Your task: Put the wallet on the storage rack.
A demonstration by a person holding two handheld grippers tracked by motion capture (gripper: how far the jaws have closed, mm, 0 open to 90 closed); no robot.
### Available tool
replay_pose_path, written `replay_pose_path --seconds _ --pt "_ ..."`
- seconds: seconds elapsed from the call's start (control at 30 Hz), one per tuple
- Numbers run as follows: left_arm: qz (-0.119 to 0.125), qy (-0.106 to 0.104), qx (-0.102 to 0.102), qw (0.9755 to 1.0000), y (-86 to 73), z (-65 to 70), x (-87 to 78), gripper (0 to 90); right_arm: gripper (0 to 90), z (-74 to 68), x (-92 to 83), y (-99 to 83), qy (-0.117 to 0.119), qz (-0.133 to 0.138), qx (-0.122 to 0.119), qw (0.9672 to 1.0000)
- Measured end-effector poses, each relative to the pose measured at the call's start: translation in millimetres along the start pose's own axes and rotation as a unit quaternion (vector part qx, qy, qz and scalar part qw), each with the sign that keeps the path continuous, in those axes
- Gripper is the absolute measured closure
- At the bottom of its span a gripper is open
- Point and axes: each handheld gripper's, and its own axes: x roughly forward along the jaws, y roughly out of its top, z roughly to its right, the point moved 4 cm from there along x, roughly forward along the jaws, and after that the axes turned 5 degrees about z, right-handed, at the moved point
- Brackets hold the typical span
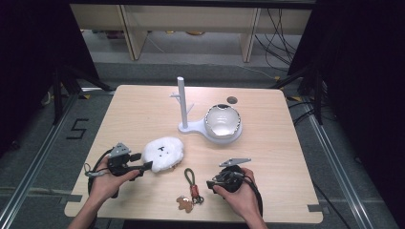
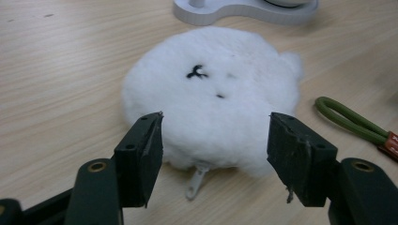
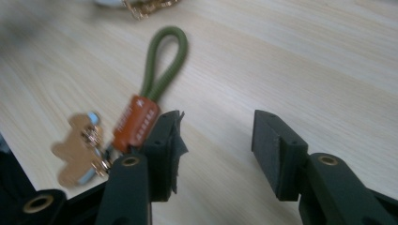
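Note:
A white fluffy round pouch (image 1: 163, 151) with a small black face and a zip pull (image 2: 195, 180) lies on the table's left front. My left gripper (image 1: 142, 161) is open just in front of it, the jaws either side of the near edge of the pouch (image 2: 211, 89) and its pads not pressing. A keychain with a green cord loop (image 1: 190, 175), an orange tag (image 3: 136, 122) and a bear charm (image 1: 184, 203) lies at the front centre. My right gripper (image 1: 210, 183) stands open just right of it, with bare table between its jaws (image 3: 217, 117).
A white stand (image 1: 210, 130) with an upright pegged post (image 1: 181, 102) sits at the table's centre back. A round white piece with a gold rim (image 1: 222, 119) rests on its base. A dark round hole (image 1: 232, 99) lies behind it. The person's hands hold both grippers near the front edge.

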Motion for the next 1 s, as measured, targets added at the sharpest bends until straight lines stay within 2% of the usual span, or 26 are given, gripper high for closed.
replay_pose_path --seconds 0.03,0.1,0.13,0.17,0.2,0.23,0.27,0.37,0.4,0.43,0.47,0.5,0.53,0.57,0.6,0.63,0.67,0.7,0.73,0.77,0.8,0.83,0.9,0.93,0.97,1.0 --pt "0.011 0.006 -0.015 0.9998 2.3 -2.4 0.3 34.9 53.0 2.3 -1.2 -0.9 0.005 -0.002 -0.010 0.9999" --pt "0.009 0.004 -0.023 0.9997 5.1 -6.0 -0.2 34.6 53.0 4.2 -2.4 -1.5 0.008 0.000 -0.015 0.9999" --pt "0.005 0.014 -0.036 0.9992 11.1 -12.7 0.5 33.4 53.0 7.7 -5.0 -3.3 0.012 0.002 -0.021 0.9997" --pt "0.005 0.014 -0.036 0.9992 11.1 -12.7 0.5 32.9 53.0 7.7 -5.0 -3.3 0.012 0.002 -0.021 0.9997" --pt "-0.012 0.022 -0.039 0.9989 16.9 -20.0 2.4 33.1 52.5 8.2 -8.0 -4.8 0.007 0.004 -0.010 0.9999" --pt "-0.012 0.022 -0.039 0.9989 16.9 -20.0 2.4 33.4 52.4 11.6 -9.4 -5.4 0.007 -0.009 -0.016 0.9998" --pt "-0.022 0.021 -0.045 0.9985 23.5 -25.5 5.6 34.0 52.3 11.9 -9.9 -5.3 0.007 -0.003 -0.020 0.9998" --pt "-0.035 0.020 -0.041 0.9984 30.7 -31.6 8.2 34.4 52.1 14.3 -12.1 -5.3 -0.001 -0.007 -0.019 0.9998" --pt "-0.059 0.020 -0.034 0.9975 36.1 -35.4 12.3 34.3 52.3 14.0 -13.6 -4.3 0.001 0.002 -0.021 0.9998" --pt "-0.059 0.020 -0.034 0.9975 36.1 -35.4 12.3 34.3 52.3 14.0 -13.6 -4.3 0.001 0.002 -0.021 0.9998" --pt "-0.077 0.026 -0.024 0.9964 40.5 -38.2 17.1 34.4 52.7 15.8 -14.6 -3.2 -0.001 0.002 -0.025 0.9997" --pt "-0.077 0.026 -0.024 0.9964 40.5 -38.2 17.1 34.4 52.7 16.7 -15.6 -3.4 -0.006 -0.003 -0.021 0.9997" --pt "-0.093 0.029 -0.021 0.9950 44.4 -39.4 22.1 34.4 52.7 17.7 -16.2 -3.4 -0.008 -0.004 -0.023 0.9997" --pt "-0.093 0.029 -0.021 0.9950 44.4 -39.4 22.1 34.3 52.6 18.2 -16.8 -3.5 -0.010 -0.006 -0.024 0.9997" --pt "-0.105 0.032 -0.023 0.9937 47.5 -40.0 27.2 34.3 52.5 19.1 -17.4 -3.7 -0.014 -0.008 -0.029 0.9994" --pt "-0.122 0.026 -0.018 0.9921 49.2 -41.2 28.2 34.2 52.2 19.6 -17.9 -3.8 -0.016 -0.011 -0.034 0.9992" --pt "-0.130 0.023 -0.022 0.9910 50.3 -41.6 30.4 33.9 52.1 19.7 -18.4 -3.8 -0.015 -0.012 -0.035 0.9992" --pt "-0.130 0.023 -0.022 0.9910 50.3 -41.6 30.4 33.8 52.1 19.7 -18.4 -3.8 -0.015 -0.012 -0.035 0.9992" --pt "-0.145 0.017 -0.029 0.9888 52.0 -42.7 34.4 33.4 51.8 19.5 -19.7 -3.4 -0.013 -0.010 -0.029 0.9994" --pt "-0.153 0.016 -0.031 0.9876 52.5 -43.4 36.6 33.1 51.5 20.3 -19.8 -3.2 -0.014 -0.008 -0.030 0.9994" --pt "-0.153 0.016 -0.031 0.9876 52.5 -43.4 36.6 33.0 51.3 20.8 -20.3 -3.2 -0.013 -0.008 -0.031 0.9994" --pt "-0.166 0.014 -0.031 0.9855 52.1 -44.2 42.0 32.9 51.1 20.5 -20.0 -3.3 -0.013 -0.006 -0.027 0.9995" --pt "-0.171 0.012 -0.035 0.9845 51.5 -44.0 44.8 32.7 50.9 20.5 -19.8 -3.4 -0.011 -0.007 -0.028 0.9995" --pt "-0.180 0.010 -0.036 0.9829 50.0 -44.0 50.1 32.5 50.4 20.0 -18.7 -3.2 -0.010 -0.005 -0.025 0.9996" --pt "-0.180 0.010 -0.036 0.9829 50.0 -44.0 50.1 32.4 50.4 20.0 -18.7 -3.2 -0.010 -0.005 -0.025 0.9996" --pt "-0.188 0.008 -0.035 0.9815 48.3 -43.4 54.9 32.3 49.9 19.7 -18.5 -2.8 -0.008 -0.004 -0.024 0.9997"
